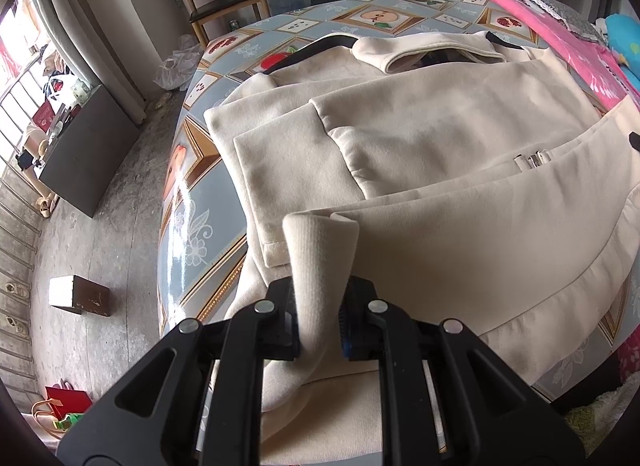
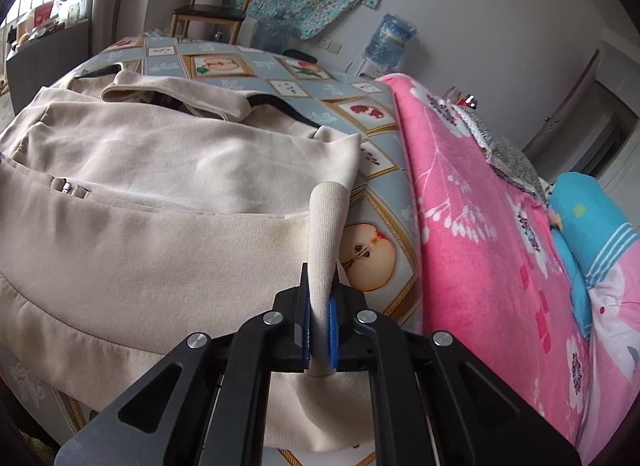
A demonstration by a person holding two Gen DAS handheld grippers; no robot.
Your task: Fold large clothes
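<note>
Cream jacket (image 1: 420,169) lies spread on table (image 1: 208,201) w/ fruit-print cloth, sleeves folded in over front. Left tongs (image 1: 320,318) clamp its ribbed hem at near left corner; right tongs (image 2: 319,330) pinch hem at near right corner, beside pink blanket (image 2: 480,246)

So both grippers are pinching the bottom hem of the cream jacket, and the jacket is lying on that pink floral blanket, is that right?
Not quite. The left gripper and right gripper each pinch the ribbed hem of the cream jacket, but it lies on the blue fruit-print tablecloth, not on the pink floral blanket, which sits beside it. The right wrist view shows this.
</note>
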